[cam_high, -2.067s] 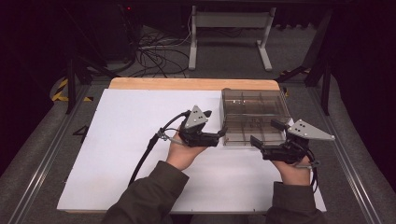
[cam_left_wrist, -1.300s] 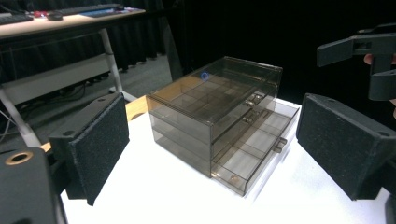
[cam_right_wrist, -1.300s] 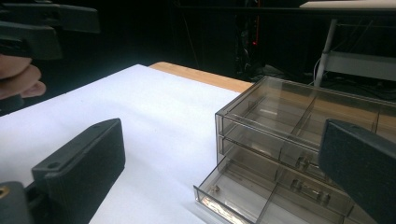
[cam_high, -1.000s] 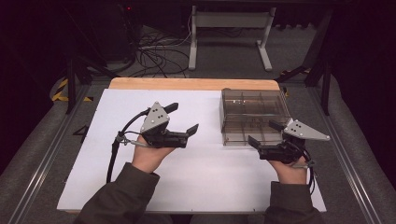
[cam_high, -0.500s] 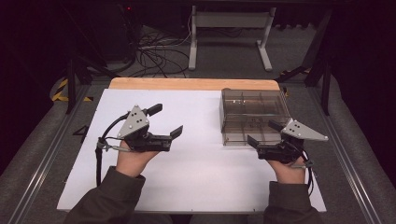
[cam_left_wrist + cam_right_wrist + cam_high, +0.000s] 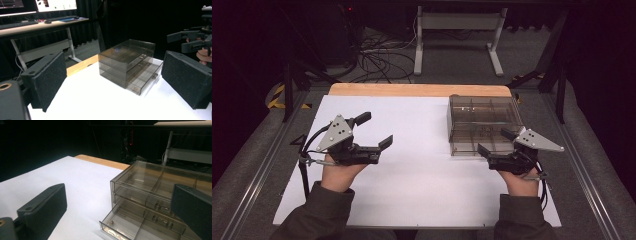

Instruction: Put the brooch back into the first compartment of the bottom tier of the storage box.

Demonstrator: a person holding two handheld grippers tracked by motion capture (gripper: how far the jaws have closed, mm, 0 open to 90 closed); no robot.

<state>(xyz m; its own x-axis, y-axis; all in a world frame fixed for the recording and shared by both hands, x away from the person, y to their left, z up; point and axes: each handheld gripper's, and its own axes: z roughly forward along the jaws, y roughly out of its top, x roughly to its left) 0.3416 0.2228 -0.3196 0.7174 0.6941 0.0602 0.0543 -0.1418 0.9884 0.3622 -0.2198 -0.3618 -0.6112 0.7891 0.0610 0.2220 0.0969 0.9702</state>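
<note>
Fingers of left gripper and right gripper gape (both empty); drawer box hugs the table's right edge

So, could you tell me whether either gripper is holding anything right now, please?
Nothing is held: the left gripper and right gripper are both open, clear of the drawer box.

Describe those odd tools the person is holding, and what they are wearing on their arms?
Each hand grips a black tool with two blocky jaws lined with rough dark pads. The left gripper and right gripper each carry a grey three-cornered plate on top, dotted with small holes. A black cable loops from the left one. The sleeves are dark olive-brown.
</note>
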